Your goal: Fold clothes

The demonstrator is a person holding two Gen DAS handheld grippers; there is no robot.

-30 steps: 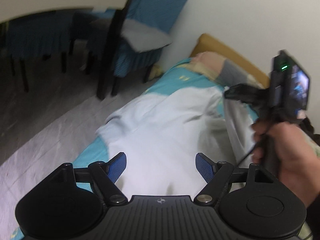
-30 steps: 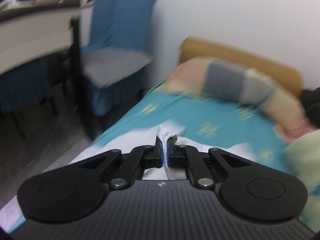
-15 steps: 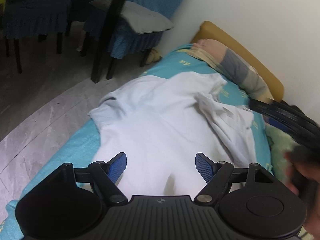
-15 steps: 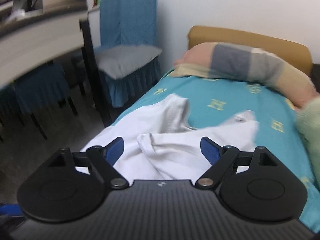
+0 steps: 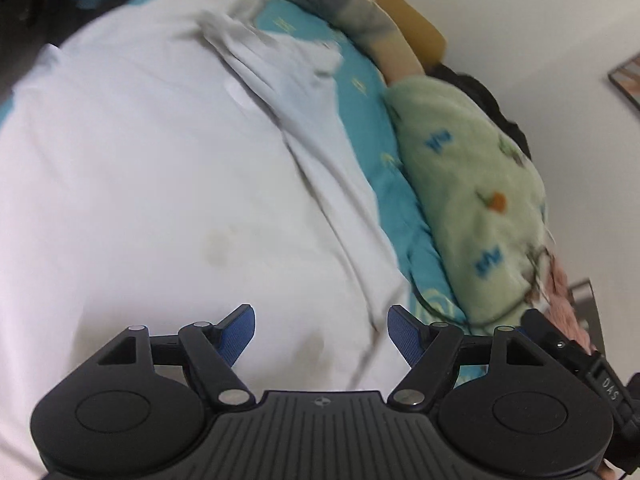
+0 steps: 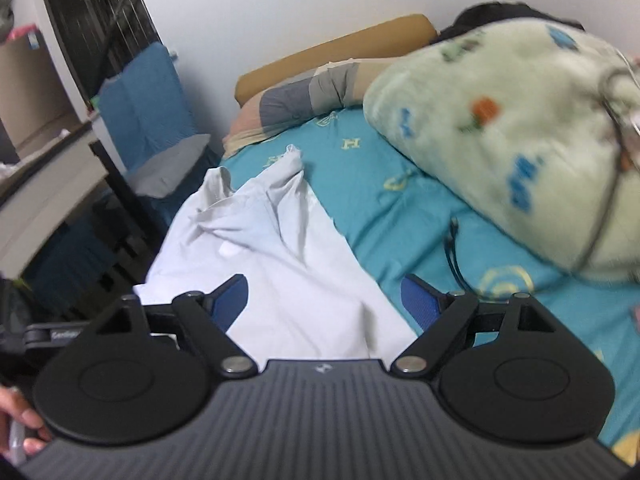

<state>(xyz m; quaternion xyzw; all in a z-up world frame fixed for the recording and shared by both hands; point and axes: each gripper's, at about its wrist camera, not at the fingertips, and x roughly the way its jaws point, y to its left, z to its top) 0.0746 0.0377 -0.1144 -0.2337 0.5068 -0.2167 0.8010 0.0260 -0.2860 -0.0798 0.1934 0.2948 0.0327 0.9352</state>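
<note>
A white shirt [image 5: 152,168] lies spread on the teal bed sheet [image 5: 360,80], with one side folded over along its right edge. It also shows in the right wrist view [image 6: 288,248], its sleeve bunched at the far end. My left gripper [image 5: 321,330] is open and empty, low over the shirt's near part. My right gripper [image 6: 325,300] is open and empty, over the shirt's near right edge. A few faint brown stains mark the shirt near the left gripper.
A green fleece blanket [image 6: 520,120] is piled on the bed's right side. A striped pillow [image 6: 304,100] lies against the tan headboard [image 6: 332,52]. A blue-covered chair [image 6: 148,120] and a table [image 6: 44,184] stand left of the bed. A dark cable [image 6: 452,248] lies on the sheet.
The right gripper opened and let go of the shirt's sleeve, which now lies folded over the shirt. Both grippers have drawn back and swung right toward the shirt's near end.
</note>
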